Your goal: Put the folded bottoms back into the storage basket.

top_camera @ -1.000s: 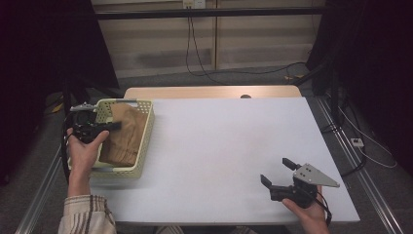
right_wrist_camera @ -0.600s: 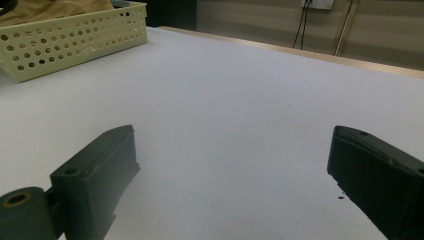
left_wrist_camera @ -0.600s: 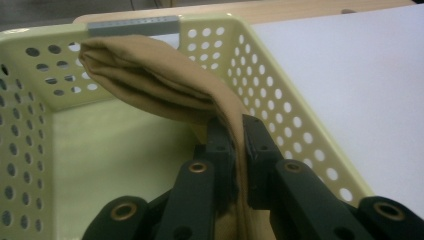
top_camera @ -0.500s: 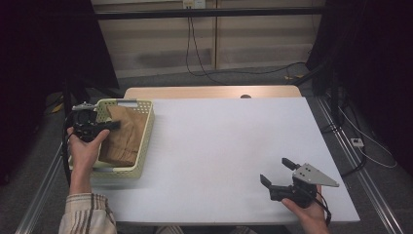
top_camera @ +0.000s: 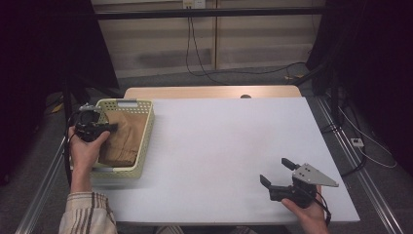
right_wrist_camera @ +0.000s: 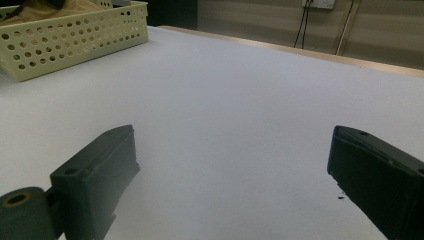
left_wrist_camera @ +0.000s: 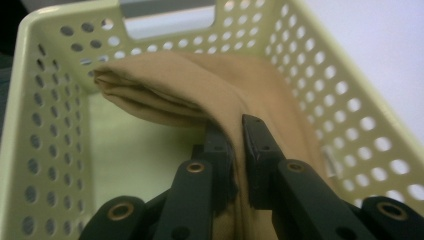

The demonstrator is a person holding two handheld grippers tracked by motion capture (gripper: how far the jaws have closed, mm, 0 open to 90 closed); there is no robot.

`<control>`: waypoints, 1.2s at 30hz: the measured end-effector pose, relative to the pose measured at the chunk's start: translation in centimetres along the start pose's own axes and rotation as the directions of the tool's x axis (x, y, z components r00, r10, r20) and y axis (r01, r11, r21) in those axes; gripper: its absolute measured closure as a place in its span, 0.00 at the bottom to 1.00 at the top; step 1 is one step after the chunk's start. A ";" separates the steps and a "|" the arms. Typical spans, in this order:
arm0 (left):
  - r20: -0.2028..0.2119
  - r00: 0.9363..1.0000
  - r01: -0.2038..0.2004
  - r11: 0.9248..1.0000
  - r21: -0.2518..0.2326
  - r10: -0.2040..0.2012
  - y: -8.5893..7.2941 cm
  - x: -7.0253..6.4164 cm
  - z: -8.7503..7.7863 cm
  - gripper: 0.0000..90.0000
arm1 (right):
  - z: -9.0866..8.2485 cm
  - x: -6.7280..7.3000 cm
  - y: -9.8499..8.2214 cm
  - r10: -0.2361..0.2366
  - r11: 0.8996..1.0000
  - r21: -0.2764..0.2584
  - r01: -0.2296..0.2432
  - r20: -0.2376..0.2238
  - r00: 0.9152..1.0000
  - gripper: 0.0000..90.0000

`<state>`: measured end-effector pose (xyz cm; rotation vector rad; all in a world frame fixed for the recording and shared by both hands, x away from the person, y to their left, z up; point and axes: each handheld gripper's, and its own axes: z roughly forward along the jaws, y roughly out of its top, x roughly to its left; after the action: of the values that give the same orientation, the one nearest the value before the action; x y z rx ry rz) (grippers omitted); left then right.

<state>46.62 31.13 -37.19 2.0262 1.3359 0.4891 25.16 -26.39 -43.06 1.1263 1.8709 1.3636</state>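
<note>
Two hand-held grippers work at a white table (top_camera: 214,146), one pinching cloth in a basket, the other idle.

At the far left, the left gripper (left_wrist_camera: 235,135) reaches into a pale yellow perforated basket (top_camera: 146,127) that sits at the table's left edge. Its black jaws are clamped tight on a fold of tan cloth (left_wrist_camera: 200,90), which lies folded inside the basket, its bulk toward the right wall. At the near right, well apart from the basket, the right gripper (top_camera: 275,171) rests low over bare tabletop in the person's hand, jaws spread wide with nothing between them.
</note>
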 end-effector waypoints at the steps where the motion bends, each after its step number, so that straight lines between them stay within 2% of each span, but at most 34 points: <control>1: -0.012 1.000 -0.011 1.000 0.011 0.011 0.0 0.0 0.1 0.92 | 0.0 0.0 0.0 -0.001 1.000 -0.001 0.001 0.001 1.000 0.07; 2: -0.032 0.999 -0.013 1.000 0.023 0.014 -0.1 0.0 0.3 0.92 | 0.0 0.0 0.0 -0.001 1.000 -0.001 0.001 0.001 1.000 0.07; 4: -0.042 0.999 -0.024 0.999 0.043 0.025 -0.1 0.1 0.6 0.92 | 0.0 0.0 0.0 0.000 1.000 0.000 0.000 0.001 1.000 0.07; 6: -0.031 0.999 -0.008 0.999 0.037 0.009 -0.2 0.3 0.9 0.92 | 0.0 0.0 0.0 -0.001 1.000 0.001 0.001 0.001 1.000 0.07; 9: 0.017 1.000 0.019 1.000 0.019 -0.019 -0.3 0.5 1.1 0.93 | 0.1 0.0 0.0 0.002 1.000 0.003 -0.002 0.003 1.000 0.07; 11: 0.022 1.000 0.018 1.000 0.015 -0.019 -0.2 0.3 1.2 0.93 | 0.1 0.0 0.0 0.001 1.000 0.002 -0.001 0.004 1.000 0.07; 14: 0.014 1.000 0.012 1.000 0.025 -0.012 -0.2 0.5 1.4 0.93 | 0.0 0.0 0.0 -0.002 1.000 0.003 0.002 0.002 1.000 0.07; 17: -0.020 1.000 0.012 0.999 0.040 -0.011 -0.4 0.6 1.7 0.93 | 0.0 0.0 0.0 -0.001 1.000 0.001 0.001 0.002 1.000 0.07; 18: -0.023 1.000 0.004 0.999 0.054 -0.003 -0.4 0.8 1.7 0.92 | 0.0 0.0 0.0 -0.001 1.000 0.000 0.001 0.003 1.000 0.07; 22: -0.024 1.000 0.014 0.998 0.068 -0.012 -0.6 1.1 1.9 0.92 | 0.0 0.0 0.0 -0.002 1.000 0.001 0.002 0.001 1.000 0.07; 24: -0.041 0.999 0.019 0.997 0.070 -0.016 -0.7 1.2 2.1 0.92 | 0.0 0.0 0.0 -0.002 1.000 0.002 0.002 0.002 1.000 0.07; 27: -0.046 0.999 0.028 0.996 0.085 -0.024 -0.7 1.3 2.1 0.91 | 0.0 0.0 0.0 -0.002 1.000 0.002 0.002 0.002 1.000 0.07; 30: -0.061 0.997 0.054 0.995 0.083 -0.049 -0.9 1.5 2.1 0.91 | 0.0 0.0 0.0 -0.001 1.000 0.001 0.001 0.002 1.000 0.07; 34: -0.063 0.997 0.052 0.993 0.106 -0.046 -0.9 1.7 2.0 0.91 | 0.0 0.0 0.0 -0.002 1.000 0.002 0.002 0.001 1.000 0.07; 36: -0.062 0.997 0.045 0.995 0.093 -0.040 -0.9 1.5 2.0 0.91 | 0.0 0.0 0.0 -0.002 1.000 0.001 0.002 0.001 1.000 0.07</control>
<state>47.90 32.14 -39.26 2.0690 1.4598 0.4789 25.16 -26.39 -43.07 1.1256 1.8721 1.3613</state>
